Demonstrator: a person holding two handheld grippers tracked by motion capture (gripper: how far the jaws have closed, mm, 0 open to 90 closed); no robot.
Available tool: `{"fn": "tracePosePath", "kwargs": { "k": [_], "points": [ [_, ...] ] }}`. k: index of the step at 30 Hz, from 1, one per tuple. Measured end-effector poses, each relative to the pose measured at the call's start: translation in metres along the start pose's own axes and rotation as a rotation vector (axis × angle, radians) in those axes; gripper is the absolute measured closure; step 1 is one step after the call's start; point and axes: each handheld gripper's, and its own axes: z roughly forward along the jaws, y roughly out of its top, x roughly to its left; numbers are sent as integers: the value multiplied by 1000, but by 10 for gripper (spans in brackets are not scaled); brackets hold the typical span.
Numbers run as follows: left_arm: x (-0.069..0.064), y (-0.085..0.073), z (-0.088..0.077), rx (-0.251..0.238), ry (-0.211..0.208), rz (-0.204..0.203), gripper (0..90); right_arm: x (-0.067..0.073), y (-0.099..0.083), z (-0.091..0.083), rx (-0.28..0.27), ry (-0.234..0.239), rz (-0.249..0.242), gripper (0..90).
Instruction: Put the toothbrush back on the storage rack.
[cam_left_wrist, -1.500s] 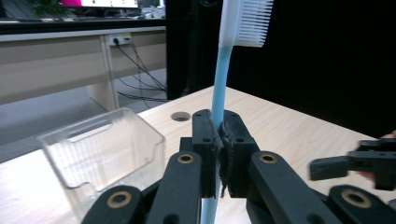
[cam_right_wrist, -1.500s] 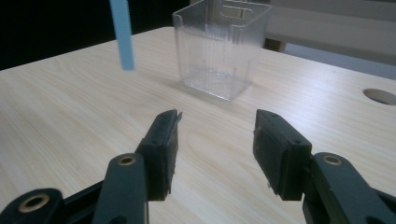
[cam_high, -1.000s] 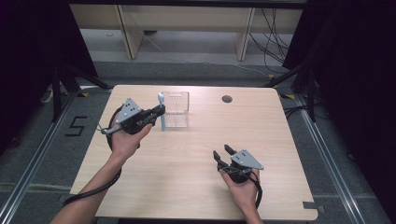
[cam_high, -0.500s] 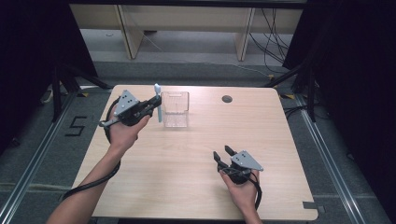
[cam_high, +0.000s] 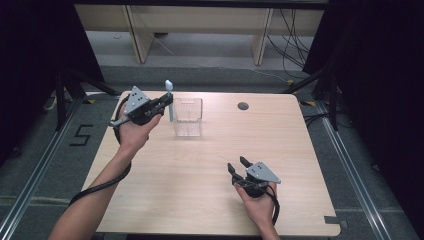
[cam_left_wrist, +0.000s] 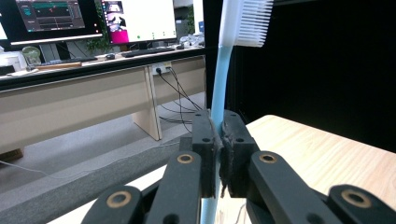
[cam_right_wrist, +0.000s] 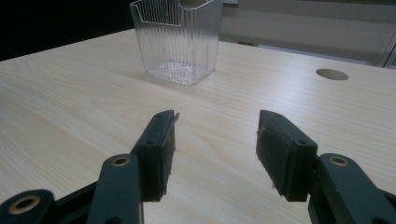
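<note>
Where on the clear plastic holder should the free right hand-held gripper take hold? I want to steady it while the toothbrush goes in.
Probably the holder's near wall, at the rim, coming down from above with one jaw inside and one outside. The holder stands upright with its top open, and its thin ribbed wall suits a pinch. The right hand-held gripper is open; the left one holds the toothbrush upright beside the holder.

White "5" on the grey floor (cam_high: 55, 150) left of the table (cam_high: 200, 200).
</note>
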Motion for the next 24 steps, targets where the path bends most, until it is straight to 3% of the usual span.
{"fn": "tracePosePath", "kwargs": {
  "k": [4, 7, 16, 17, 24],
  "points": [
    [3, -1, 5, -3, 0, -1, 850, 0, 0, 0, -1, 2, -2, 478],
    [6, -3, 9, -3, 3, -2, 850, -4, 0, 0, -11, -7, -41, 478],
    [14, -6, 24, -5, 11, 0, 849, -1, 0, 0, 5, 6, -9, 477],
    [15, -7, 25, -4, 14, -1, 849, -3, 0, 0, -8, -6, -40, 477],
    [20, -15, 32, 1, 23, -15, 848, -3, 0, 0, -7, -4, -35, 477]
  ]
}}
